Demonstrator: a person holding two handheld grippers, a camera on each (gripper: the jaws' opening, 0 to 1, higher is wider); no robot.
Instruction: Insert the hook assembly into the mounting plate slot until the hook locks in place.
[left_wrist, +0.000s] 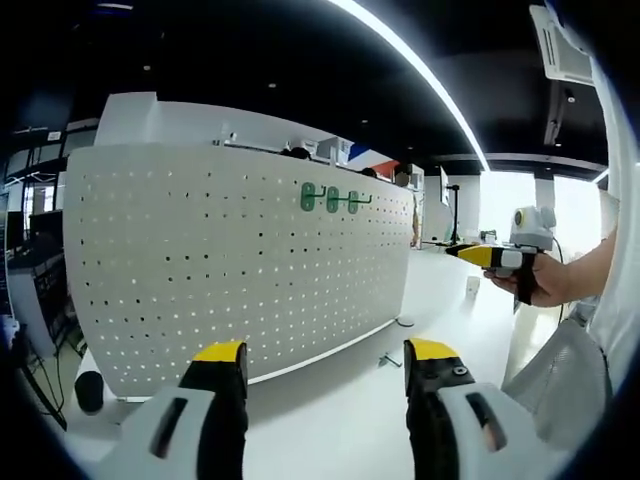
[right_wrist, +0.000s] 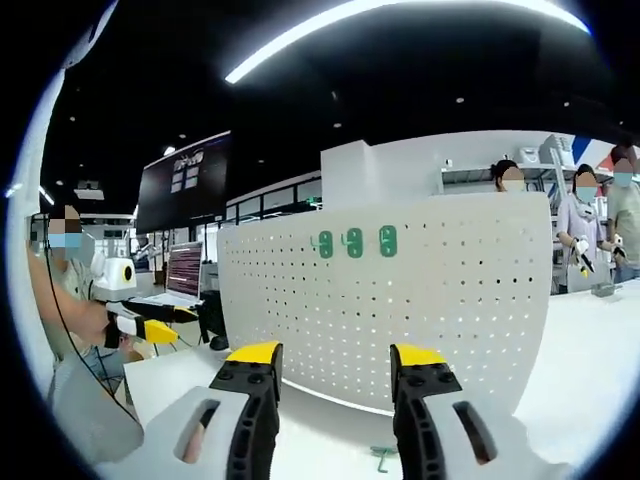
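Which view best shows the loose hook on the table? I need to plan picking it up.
The left gripper view: the hook lies whole on the white table before the pegboard. In the right gripper view, it sits at the bottom edge, partly hidden between the jaws.

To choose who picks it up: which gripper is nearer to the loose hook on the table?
Right, it seems. The loose hook lies low between the right gripper's jaws; the left gripper has it ahead of its tips.
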